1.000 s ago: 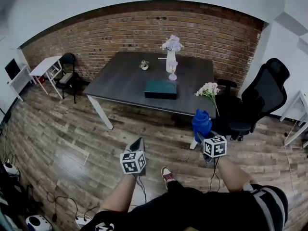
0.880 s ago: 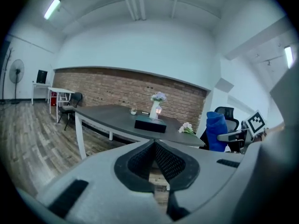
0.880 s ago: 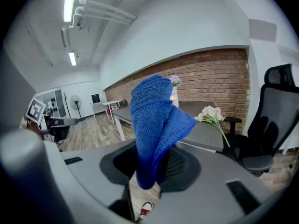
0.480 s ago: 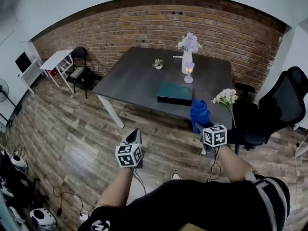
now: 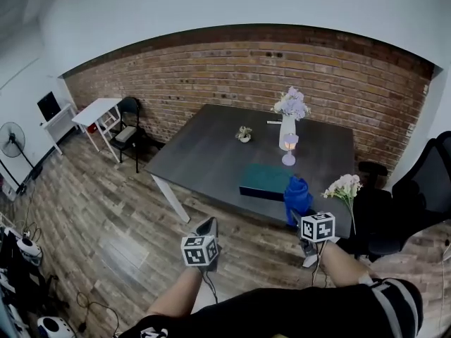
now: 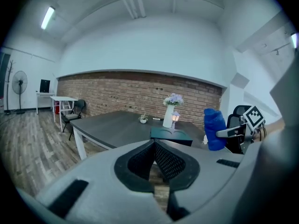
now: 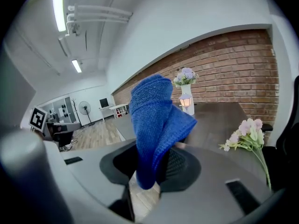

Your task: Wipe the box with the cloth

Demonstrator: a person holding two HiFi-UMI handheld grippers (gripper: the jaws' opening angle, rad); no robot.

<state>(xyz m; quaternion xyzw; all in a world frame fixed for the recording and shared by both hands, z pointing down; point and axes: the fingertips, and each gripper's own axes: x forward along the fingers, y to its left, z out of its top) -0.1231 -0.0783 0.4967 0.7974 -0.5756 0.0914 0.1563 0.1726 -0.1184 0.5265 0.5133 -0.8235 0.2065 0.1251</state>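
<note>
A dark teal box (image 5: 266, 182) lies flat on the grey table (image 5: 204, 153), near its front edge. The box (image 6: 170, 134) shows beyond the shut jaws in the left gripper view. My right gripper (image 5: 300, 214) is shut on a bunched blue cloth (image 5: 297, 197), which stands up just right of the box and short of the table edge. Between those jaws the cloth (image 7: 156, 120) fills the middle of the right gripper view. My left gripper (image 5: 208, 226) is shut and empty, over the floor in front of the table, left of the box.
On the table stand a white vase of flowers (image 5: 289, 118), a small lantern (image 5: 289, 150) and a little plant (image 5: 244, 134). A loose flower bunch (image 5: 344, 186) lies at the right edge. A black office chair (image 5: 416, 203) is at right, a white side table and chair (image 5: 106, 118) at left.
The table and box have come nearer to both grippers. The blue cloth now rises beside the box's right end. Both grippers kept their grip state.
</note>
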